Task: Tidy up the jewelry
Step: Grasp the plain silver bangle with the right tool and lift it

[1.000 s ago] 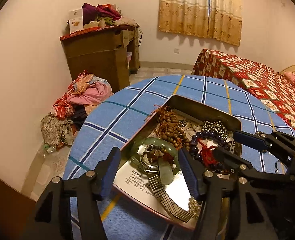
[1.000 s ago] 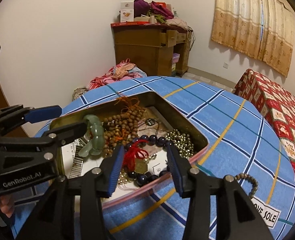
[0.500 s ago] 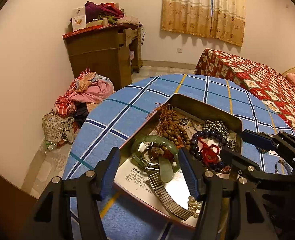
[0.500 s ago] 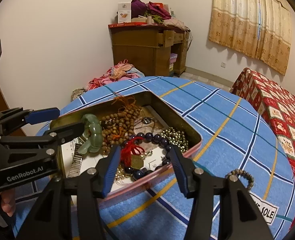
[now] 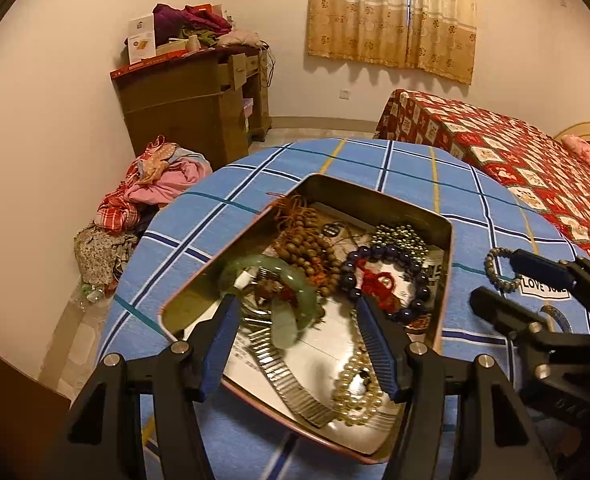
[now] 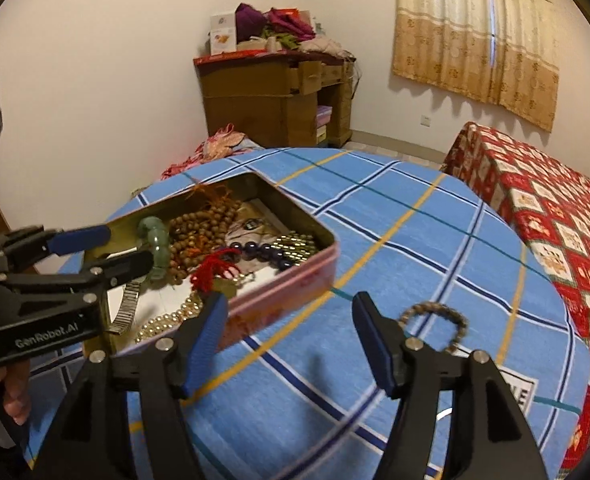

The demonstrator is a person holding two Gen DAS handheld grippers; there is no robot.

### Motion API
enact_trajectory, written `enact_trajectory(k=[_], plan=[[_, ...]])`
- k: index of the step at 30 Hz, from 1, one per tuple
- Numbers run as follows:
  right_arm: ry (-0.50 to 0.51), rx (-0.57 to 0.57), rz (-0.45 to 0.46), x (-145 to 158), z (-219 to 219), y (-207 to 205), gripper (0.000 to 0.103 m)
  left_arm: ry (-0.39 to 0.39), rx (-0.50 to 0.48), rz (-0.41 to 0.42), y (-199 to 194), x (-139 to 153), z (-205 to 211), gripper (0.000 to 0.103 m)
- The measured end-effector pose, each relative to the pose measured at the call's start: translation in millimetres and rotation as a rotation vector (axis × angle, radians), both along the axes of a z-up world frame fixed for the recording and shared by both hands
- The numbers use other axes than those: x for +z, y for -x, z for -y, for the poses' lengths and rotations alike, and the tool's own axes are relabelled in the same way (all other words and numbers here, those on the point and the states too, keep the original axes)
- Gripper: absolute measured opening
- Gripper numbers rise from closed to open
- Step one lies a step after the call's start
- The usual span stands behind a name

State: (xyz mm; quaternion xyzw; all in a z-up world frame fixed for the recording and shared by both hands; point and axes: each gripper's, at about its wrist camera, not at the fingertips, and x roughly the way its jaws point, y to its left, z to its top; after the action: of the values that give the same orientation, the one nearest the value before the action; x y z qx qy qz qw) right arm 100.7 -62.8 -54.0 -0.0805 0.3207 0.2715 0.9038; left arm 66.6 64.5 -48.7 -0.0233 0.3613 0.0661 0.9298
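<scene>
While both tongs hang over the blue checked cloth (image 6: pixel 375 208), the scene reads so:

Left tongs (image 5: pixel 295 336): jaws apart, gripping nothing, poised over the near end of the tin (image 5: pixel 379 196).
Right tongs (image 6: pixel 291 340): jaws have just been opening and now stand wide; nothing lies between the pads, only bare cloth.
Tin: open, pink-sided, under the left tongs; in the right view it sits just left of the right tongs' left finger (image 6: pixel 207 332).
Jade bangle (image 5: pixel 291 280): inside the tin, just ahead of the left tongs, between the lines of their two fingers.
Wooden beads (image 5: pixel 307 244): farther in, beyond the bangle, touching it.
Dark bead bracelet (image 5: pixel 411 264): ahead of the left tongs' right finger, with a red tassel (image 5: pixel 375 284) in its ring.
Gold beads (image 5: pixel 403 236): at the tin's far right corner.
Pearl string (image 5: pixel 355 392): at the tin's near edge, beside the left tongs' right finger.
Metal watchband (image 5: pixel 287 376): near end of the tin, between the left tongs' fingers.
Loose bracelet (image 6: pixel 435 314): outside the tin, on the cloth, just beyond the right tongs' right finger, partly hidden by it.
Label (image 5: pixel 543 288): on the cloth right of the tin, near the loose bracelet.
</scene>
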Motion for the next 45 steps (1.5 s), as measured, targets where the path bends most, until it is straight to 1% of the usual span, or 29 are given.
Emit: enact_trajectory(k=[5, 7, 12, 15, 21, 28, 29, 30, 31, 35, 40, 45], plan=[[0.005, -0.058, -0.006, -2.1, 34.5, 5.7, 0.067, -0.004, -0.025, 0.014, 0.0, 4.7, 13.4, 0.061], [0.010, -0.090, -0.014, -4.2, 48.2, 7.5, 0.069, -0.004, -0.042, 0.020, -0.4, 6.2, 21.2, 0.061], [0.024, -0.184, -0.058, -15.3, 87.5, 12.9, 0.071, -0.006, -0.088, 0.016, -1.8, 4.2, 43.6, 0.061], [0.020, -0.213, -0.082, -19.6, 100.4, 15.1, 0.071, -0.014, -0.117, 0.010, -2.2, 2.0, 57.3, 0.061], [0.029, -0.205, -0.109, -25.4, 102.5, 17.4, 0.073, -0.033, -0.164, 0.000, -2.8, -1.7, 83.0, 0.061], [0.068, -0.177, -0.154, -40.2, 96.7, 14.7, 0.073, -0.043, -0.192, -0.018, -9.6, -7.1, 96.0, 0.061], [0.080, -0.177, -0.148, -40.1, 96.0, 15.5, 0.071, -0.040, -0.196, -0.021, -11.3, -8.0, 97.3, 0.061], [0.088, -0.176, -0.147, -40.7, 95.7, 15.2, 0.065, -0.038, -0.201, -0.023, -13.6, -8.8, 99.1, 0.061], [0.101, -0.177, -0.149, -41.6, 94.9, 14.3, 0.063, -0.043, -0.201, -0.027, -15.8, -9.4, 101.3, 0.061], [0.101, -0.181, -0.141, -39.8, 95.8, 15.3, 0.062, -0.055, -0.219, -0.016, -23.4, -6.3, 111.3, 0.063], [0.089, -0.263, -0.112, -32.0, 109.7, 2.0, 0.062, -0.060, -0.262, -0.008, -31.6, -2.6, 129.8, 0.063], [0.082, -0.379, -0.103, -25.3, 127.8, -24.3, 0.062, -0.017, -0.321, -0.045, -55.3, -11.8, 149.9, 0.063]])
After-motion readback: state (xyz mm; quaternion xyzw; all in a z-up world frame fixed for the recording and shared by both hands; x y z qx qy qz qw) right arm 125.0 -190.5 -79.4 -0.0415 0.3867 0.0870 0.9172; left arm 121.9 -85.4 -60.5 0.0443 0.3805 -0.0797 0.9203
